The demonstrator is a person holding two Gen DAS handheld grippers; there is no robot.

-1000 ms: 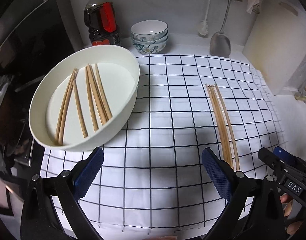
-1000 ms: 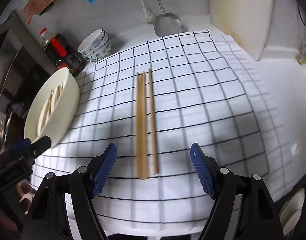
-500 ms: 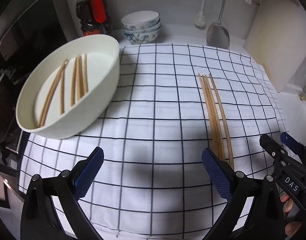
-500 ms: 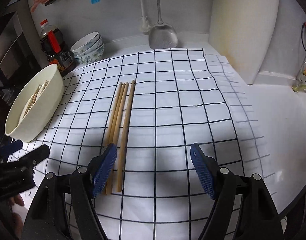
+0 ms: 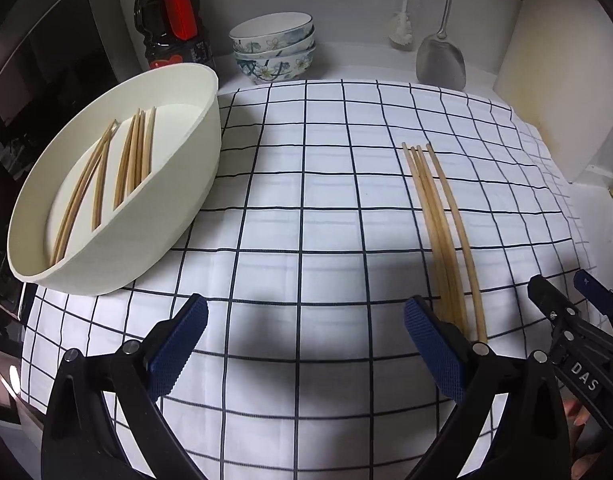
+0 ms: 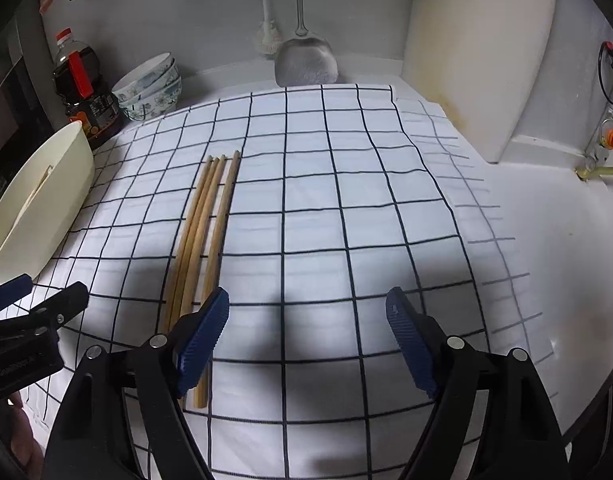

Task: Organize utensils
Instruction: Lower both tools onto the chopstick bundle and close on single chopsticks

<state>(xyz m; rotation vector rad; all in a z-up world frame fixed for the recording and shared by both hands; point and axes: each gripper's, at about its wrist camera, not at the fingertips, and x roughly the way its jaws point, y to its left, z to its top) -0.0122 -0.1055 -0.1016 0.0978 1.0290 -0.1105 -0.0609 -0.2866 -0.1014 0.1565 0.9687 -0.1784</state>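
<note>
Both my jaws stood wide, nothing between them; right gripper (image 6: 306,336) jaws were opening, left gripper (image 5: 304,344) just beside. Four loose wooden chopsticks (image 6: 202,240) lay on the checked-cloth surface (image 6: 326,200) between the grippers. Farther left, cream oval dish (image 5: 178,200) held more chopsticks (image 5: 106,180).

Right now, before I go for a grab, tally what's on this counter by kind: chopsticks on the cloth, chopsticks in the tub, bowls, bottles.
Chopsticks on the checked cloth: 4
Chopsticks in the cream tub: 6, as far as they can be told apart
Stacked bowls: 3
Dark bottle: 1
Metal spatula: 1
Total: 15
</note>
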